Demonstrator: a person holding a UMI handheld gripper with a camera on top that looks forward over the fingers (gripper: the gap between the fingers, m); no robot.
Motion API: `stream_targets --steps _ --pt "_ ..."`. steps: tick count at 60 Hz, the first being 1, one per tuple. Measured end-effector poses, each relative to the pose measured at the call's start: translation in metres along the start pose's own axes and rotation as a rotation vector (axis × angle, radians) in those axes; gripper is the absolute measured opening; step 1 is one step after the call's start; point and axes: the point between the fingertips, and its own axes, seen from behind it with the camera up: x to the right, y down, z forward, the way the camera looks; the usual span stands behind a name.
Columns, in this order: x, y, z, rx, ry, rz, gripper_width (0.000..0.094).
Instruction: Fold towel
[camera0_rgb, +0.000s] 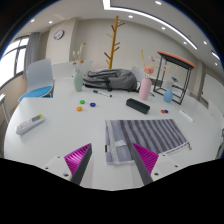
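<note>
A grey striped towel (143, 135) lies flat on the white table (70, 125), just ahead of my fingers and reaching off to the right. My gripper (112, 160) is open and holds nothing. Its pink pads (79, 157) stand wide apart; the near edge of the towel lies between them and under the right finger (145, 158). The fingers hover over the towel's near edge.
Farther back on the table are a dark bag (108, 79), a green vase (78, 78), a pink bottle (145, 88), a black box (137, 104), a remote (30, 123) and small coloured pieces (82, 101). A wooden coat stand (114, 40) and a chair (40, 78) stand behind.
</note>
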Motion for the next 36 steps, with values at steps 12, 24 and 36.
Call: stream_targets --steps 12,24,36 --pt "0.000 -0.013 0.045 -0.014 -0.014 -0.010 0.0851" --pt "-0.012 -0.006 0.066 -0.058 -0.079 0.006 0.0676" --pt "0.000 -0.005 0.068 -0.094 0.003 -0.018 0.0008"
